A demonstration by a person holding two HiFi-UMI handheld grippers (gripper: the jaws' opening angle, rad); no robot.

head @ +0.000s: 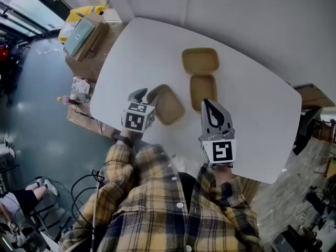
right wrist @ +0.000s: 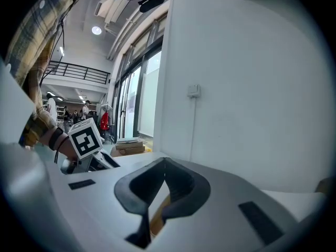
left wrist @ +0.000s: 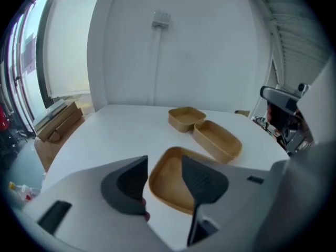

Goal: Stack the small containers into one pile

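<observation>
White surface [head: 136, 51] against a plain wall [head: 236, 9]. Three small containers, none stacked yet: far container [head: 200, 60], middle container [head: 203, 88] just near of it, near container [head: 170, 108] apart to the left. Left tool [head: 148, 94] has its jaws wide apart, straddling the near container's near-left rim with one jaw outside and one over the inside. Pads aren't pressing, so nothing is held. Looks lined up for a rim pinch to lift it onto the others. Right tool [head: 215, 114] is closed on nothing, just near of the middle container, probably parked clear.

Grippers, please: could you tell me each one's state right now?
Left gripper: open, holding nothing; the nearest container shows between its jaws.
Right gripper: shut, empty.
</observation>
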